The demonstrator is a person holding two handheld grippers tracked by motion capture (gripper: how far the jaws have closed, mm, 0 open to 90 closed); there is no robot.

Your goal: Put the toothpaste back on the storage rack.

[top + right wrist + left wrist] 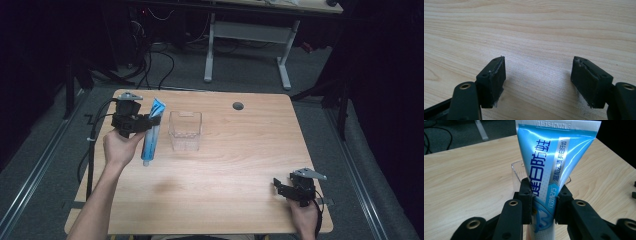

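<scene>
My left gripper [150, 121] pinches the blue toothpaste tube [151, 132] mid-body, raised over the table [240, 150], just left of the clear plastic container [185, 131]. My right gripper [281, 187] rests near the table's right front corner, jaws spread, nothing between them.

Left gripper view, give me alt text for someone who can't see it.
A blue toothpaste tube stands upright, clamped between the left gripper's two black jaws, crimped end up. Behind it sits a clear plastic box on a light wooden table.
</scene>
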